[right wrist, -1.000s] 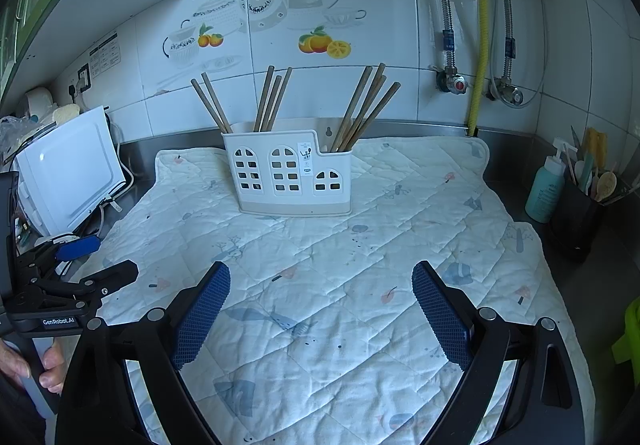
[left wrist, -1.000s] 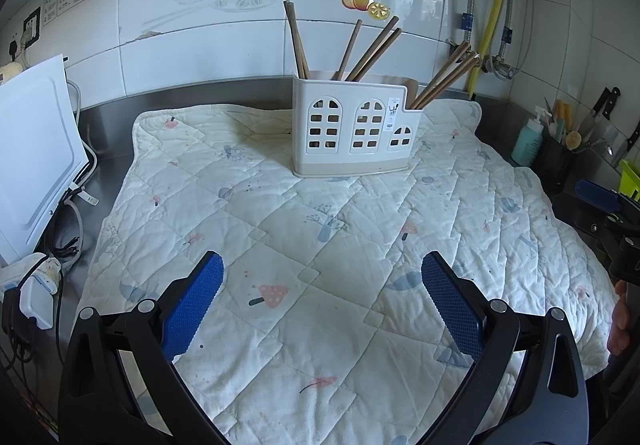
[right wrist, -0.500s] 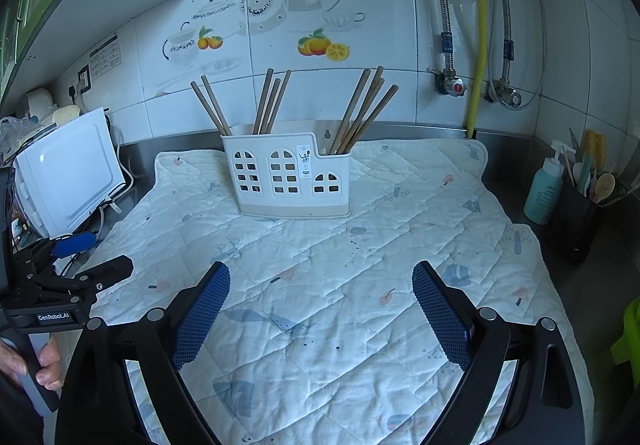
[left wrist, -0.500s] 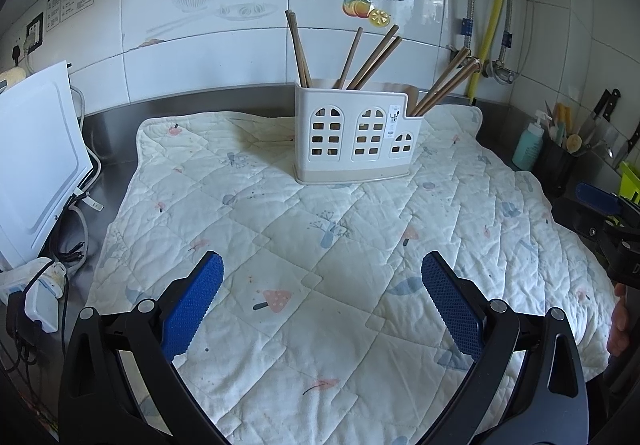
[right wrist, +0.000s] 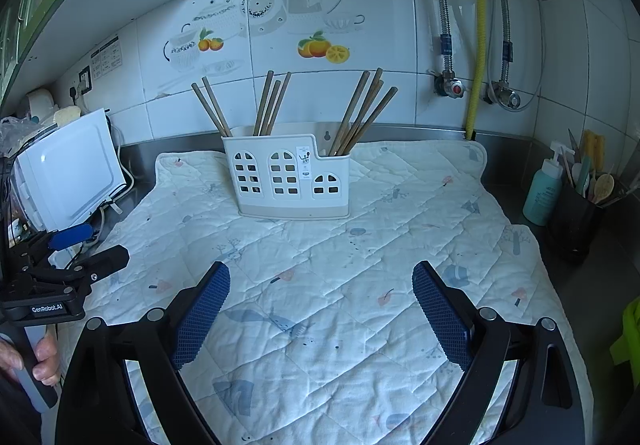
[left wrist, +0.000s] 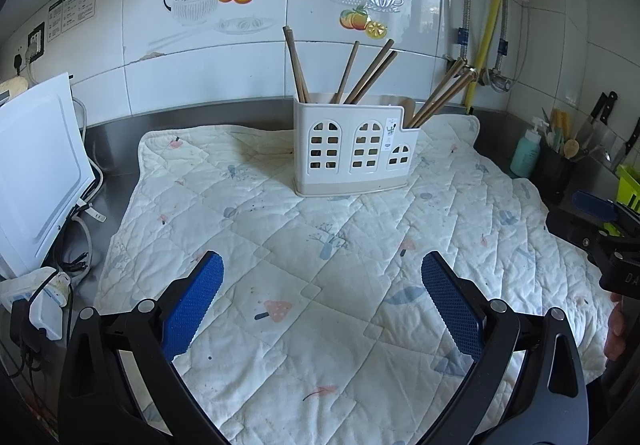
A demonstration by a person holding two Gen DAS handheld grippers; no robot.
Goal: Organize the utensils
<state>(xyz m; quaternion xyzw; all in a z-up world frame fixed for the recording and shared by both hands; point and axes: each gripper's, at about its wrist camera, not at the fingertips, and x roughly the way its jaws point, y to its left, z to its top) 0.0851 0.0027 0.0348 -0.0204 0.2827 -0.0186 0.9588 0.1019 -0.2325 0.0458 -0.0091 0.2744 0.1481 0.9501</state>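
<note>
a: chopsticks (right wrist: 362, 113) all stand in the white holder (right wrist: 288, 181), which sits on the quilted mat (right wrist: 320, 285) toward the back edge of the bench, near the tiled wall. three bunches: one leaning left, one in the middle, one fanned out of the low right compartment.

b: nothing loose on the mat?

a: none that i can see, so i judge the sorting is done, or close to it. both tools hang back over the front part of the mat, well apart from the holder.

b: fingers?

a: left gripper (left wrist: 322, 281) is spread wide with nothing between its blue pads (left wrist: 192, 301). right gripper (right wrist: 320, 289) likewise, wide and empty.

b: if a stick needs shifting, how to do it well?

a: come in from above, pinch one stick high on its shaft where it stands free of its neighbours, and lift straight up. a sideways tug could tip the light holder; the other tool could steady its wall.

b: what does each view give?

a: the right wrist view shows the left bunch as two clear sticks, plus a white appliance (right wrist: 68, 169) by the left edge and the person's hand (right wrist: 40, 359) on the left tool. the left wrist view shows knives (left wrist: 600, 117) at the far right, which the other misses. both catch the teal bottle (right wrist: 542, 193) and dark tool pot (right wrist: 576, 221).
</note>
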